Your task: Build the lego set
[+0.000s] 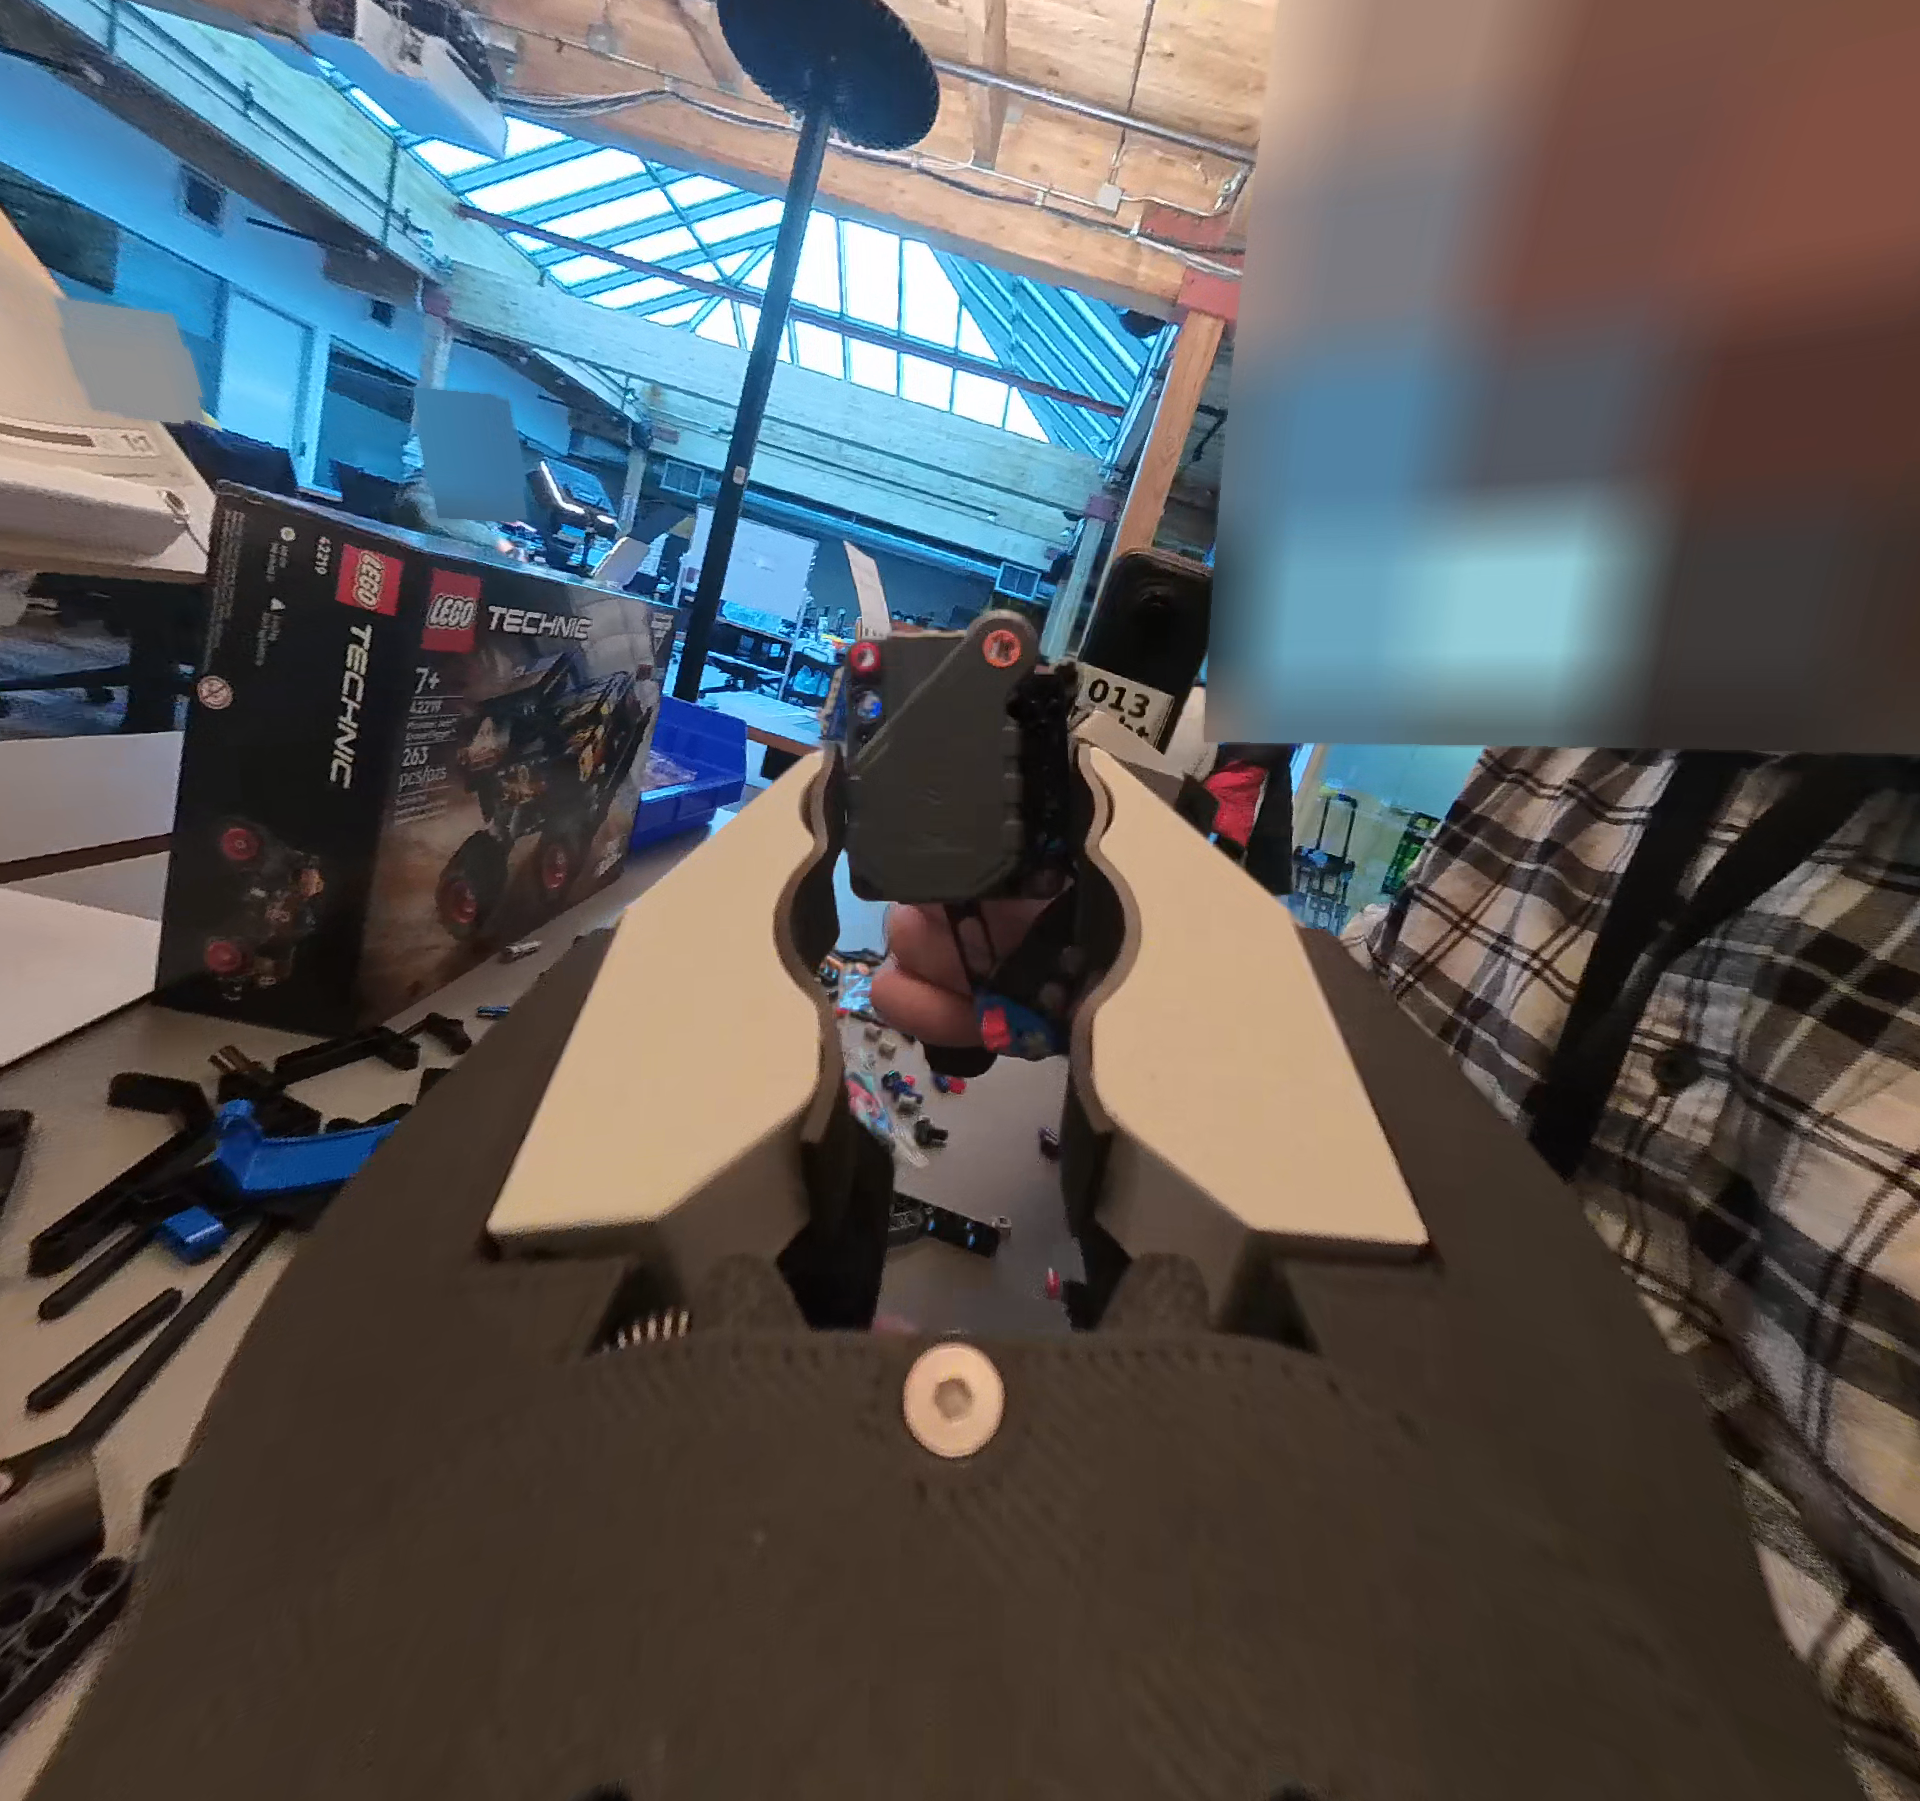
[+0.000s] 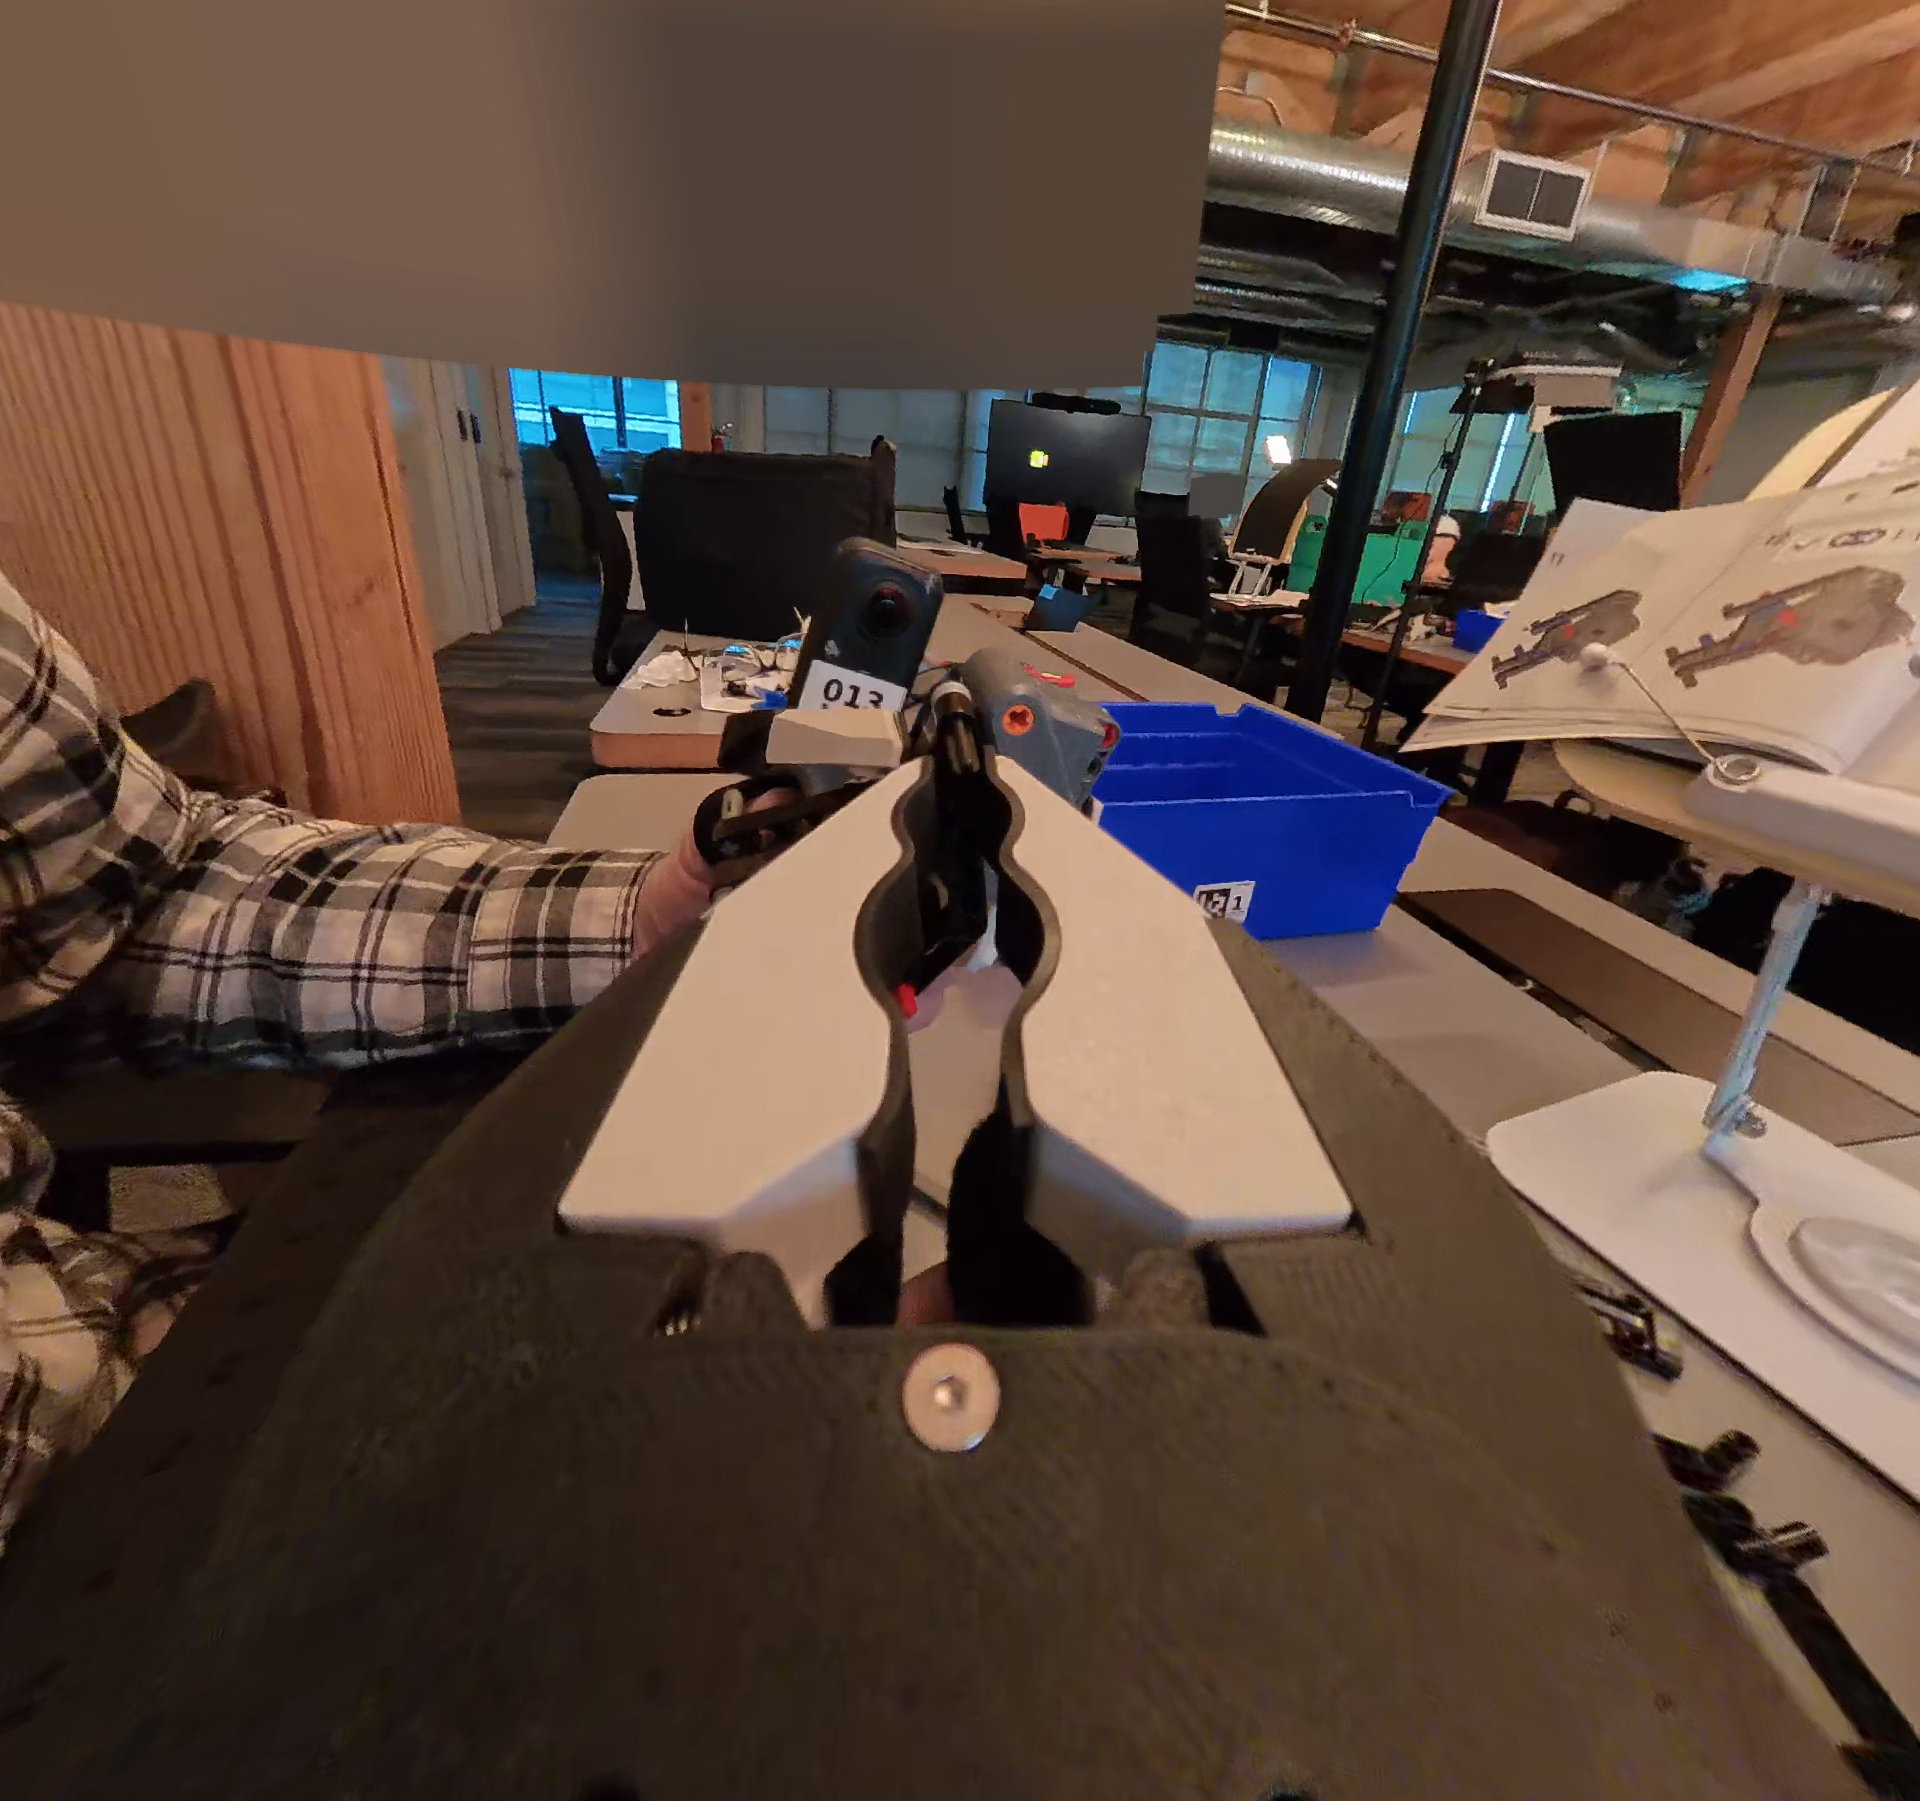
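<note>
Left claw (image 1: 951,806) is clenched on a grey model (image 1: 930,785), held raised above the counter (image 1: 73,1065) at the fingertips. Right claw (image 2: 961,795) is nearly closed on a black part (image 2: 954,868) that meets the same model (image 2: 1039,728) from the other side; both claws appear to bear on one assembly.

Handling, as judged: the model is light, rigid plastic with smooth faces, so it may twist or slip under a narrow grip. Pin joints look liable to pop apart if squeezed across a seam. Best hold is across the flat grey panel faces, clear of the red pins (image 1: 1000,648).

Loose parts (image 1: 197,1190) lie on the counter near the box (image 1: 416,764). A booklet (image 2: 1704,639) stands to the right, beside a blue bin (image 2: 1268,816).
</note>
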Demonstrator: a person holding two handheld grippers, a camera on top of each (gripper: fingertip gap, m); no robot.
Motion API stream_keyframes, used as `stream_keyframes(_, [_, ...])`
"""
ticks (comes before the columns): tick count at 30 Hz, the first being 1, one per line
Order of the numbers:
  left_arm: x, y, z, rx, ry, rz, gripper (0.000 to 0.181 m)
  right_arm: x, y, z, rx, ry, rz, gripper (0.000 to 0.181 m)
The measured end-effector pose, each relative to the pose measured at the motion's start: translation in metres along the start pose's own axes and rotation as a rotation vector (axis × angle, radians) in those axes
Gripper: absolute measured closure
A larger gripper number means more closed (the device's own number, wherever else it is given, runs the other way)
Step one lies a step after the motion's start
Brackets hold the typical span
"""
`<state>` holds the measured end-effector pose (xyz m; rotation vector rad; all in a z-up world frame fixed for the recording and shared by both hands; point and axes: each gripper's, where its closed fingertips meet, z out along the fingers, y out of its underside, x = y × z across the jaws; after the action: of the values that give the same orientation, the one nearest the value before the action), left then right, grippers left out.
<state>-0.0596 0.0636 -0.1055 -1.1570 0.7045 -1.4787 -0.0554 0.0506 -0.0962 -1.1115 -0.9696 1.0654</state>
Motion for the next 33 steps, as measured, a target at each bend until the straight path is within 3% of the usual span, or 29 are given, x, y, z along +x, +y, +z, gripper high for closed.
stream_keyframes(5, [-0.001,0.003,0.001,-0.026,-0.025,0.031,0.139,-0.003,-0.002,-0.001,0.013,-0.02,-0.017,0.176])
stream_keyframes(7, [-0.001,0.006,0.002,-0.055,-0.038,0.056,0.131,-0.002,0.0,-0.001,-0.003,-0.017,-0.032,0.177])
stream_keyframes(16, [-0.003,0.015,0.003,-0.111,-0.059,0.103,0.14,-0.007,0.006,-0.002,-0.054,-0.034,-0.098,0.176])
stream_keyframes(33, [-0.007,0.018,0.008,-0.125,-0.083,0.112,0.14,-0.004,0.01,-0.002,-0.076,-0.013,-0.11,0.176])
